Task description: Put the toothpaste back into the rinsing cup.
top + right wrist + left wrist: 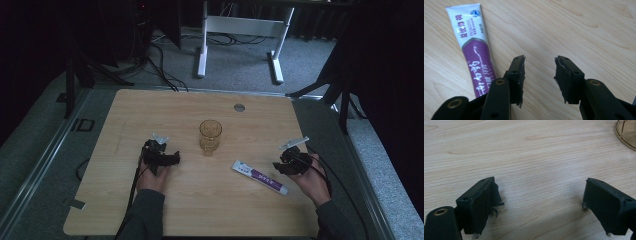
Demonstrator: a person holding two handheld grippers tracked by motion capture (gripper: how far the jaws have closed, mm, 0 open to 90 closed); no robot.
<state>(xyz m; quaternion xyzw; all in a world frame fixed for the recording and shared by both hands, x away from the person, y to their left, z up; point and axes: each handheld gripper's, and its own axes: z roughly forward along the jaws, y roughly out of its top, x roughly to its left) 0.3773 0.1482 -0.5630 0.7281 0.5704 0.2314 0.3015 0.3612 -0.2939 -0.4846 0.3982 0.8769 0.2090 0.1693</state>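
Overhead, pale wooden table (150,210) — dim room.

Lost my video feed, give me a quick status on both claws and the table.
Left claw open, empty. Right claw open, empty, beside white-and-purple toothpaste tube. Amber ribbed glass tumbler upright mid-table. Nothing in between.

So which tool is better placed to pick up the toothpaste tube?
Right. The right tool sits open just beside the toothpaste tube, which lies flat next to its jaws. The left tool is across the table, nearer the amber glass.
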